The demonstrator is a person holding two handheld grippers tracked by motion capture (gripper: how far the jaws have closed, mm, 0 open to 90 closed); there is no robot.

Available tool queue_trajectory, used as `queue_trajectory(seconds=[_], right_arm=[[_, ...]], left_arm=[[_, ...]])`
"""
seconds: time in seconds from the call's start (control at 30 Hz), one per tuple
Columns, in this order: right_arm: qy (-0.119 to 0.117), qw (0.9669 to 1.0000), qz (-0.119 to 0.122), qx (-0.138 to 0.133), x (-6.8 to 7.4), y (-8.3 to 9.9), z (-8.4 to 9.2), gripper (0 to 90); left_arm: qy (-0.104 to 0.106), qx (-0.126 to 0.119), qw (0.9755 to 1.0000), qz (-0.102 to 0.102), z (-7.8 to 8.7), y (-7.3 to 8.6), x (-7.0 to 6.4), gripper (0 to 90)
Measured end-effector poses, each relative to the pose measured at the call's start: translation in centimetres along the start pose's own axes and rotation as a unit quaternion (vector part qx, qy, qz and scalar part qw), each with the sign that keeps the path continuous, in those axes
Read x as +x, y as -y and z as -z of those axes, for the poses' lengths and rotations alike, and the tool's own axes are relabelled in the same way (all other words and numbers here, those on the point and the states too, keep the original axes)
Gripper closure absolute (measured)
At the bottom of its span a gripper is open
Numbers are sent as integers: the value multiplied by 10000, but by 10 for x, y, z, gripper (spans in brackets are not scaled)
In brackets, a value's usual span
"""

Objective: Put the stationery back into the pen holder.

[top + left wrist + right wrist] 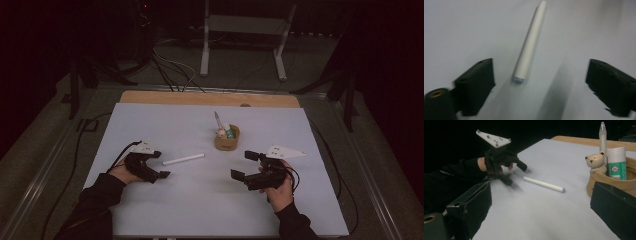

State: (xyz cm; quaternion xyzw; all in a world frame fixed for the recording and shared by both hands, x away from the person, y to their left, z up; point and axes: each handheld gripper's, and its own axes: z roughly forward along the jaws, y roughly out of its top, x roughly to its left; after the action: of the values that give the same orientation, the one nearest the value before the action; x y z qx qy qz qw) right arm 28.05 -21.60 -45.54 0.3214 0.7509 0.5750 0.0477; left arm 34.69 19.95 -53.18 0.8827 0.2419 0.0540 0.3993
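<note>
Nearest the person, the right gripper (241, 165) rests low on the pale surface (200, 210) at about five o'clock, its fingers spread wide with nothing between them. In the right gripper view those two dark fingers (471, 207) frame bare surface.

Across at about eight o'clock, the left gripper (159, 164) sits in the left hand (125, 172), pointing toward three o'clock at the white pen (183, 159). Its fingers (476, 82) stand well apart and hold nothing; in the left gripper view the pen's near end (519, 80) lies on the surface just ahead of the gap, touching neither finger. The pen lies flat near the middle of the surface, running roughly from nine to three o'clock.

Farther off, toward one o'clock from the pen, a tan cup (227, 142) stands upright holding a small bear figure (595, 161), a green-labelled stick (616, 162) and a silver-tipped pen (603, 135). Beyond it the wooden edge (210, 98) of the surface shows.
</note>
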Motion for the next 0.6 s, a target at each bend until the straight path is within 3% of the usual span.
queue_trajectory(seconds=[0.23, 0.4, 0.6], right_arm=[[5, 10000, -12, -9, 0, 0, 0, 36], [11, 10000, 29, -7, 1, 0, 0, 36], [4, 10000, 4, -6, -1, 0, 0, 57]], left_arm=[[-114, 153, 9994, -275, -5, -3, -2, 215], [-294, 165, 9987, -390, -7, -6, -1, 330], [-354, 145, 9980, -511, -10, -8, 2, 461]])
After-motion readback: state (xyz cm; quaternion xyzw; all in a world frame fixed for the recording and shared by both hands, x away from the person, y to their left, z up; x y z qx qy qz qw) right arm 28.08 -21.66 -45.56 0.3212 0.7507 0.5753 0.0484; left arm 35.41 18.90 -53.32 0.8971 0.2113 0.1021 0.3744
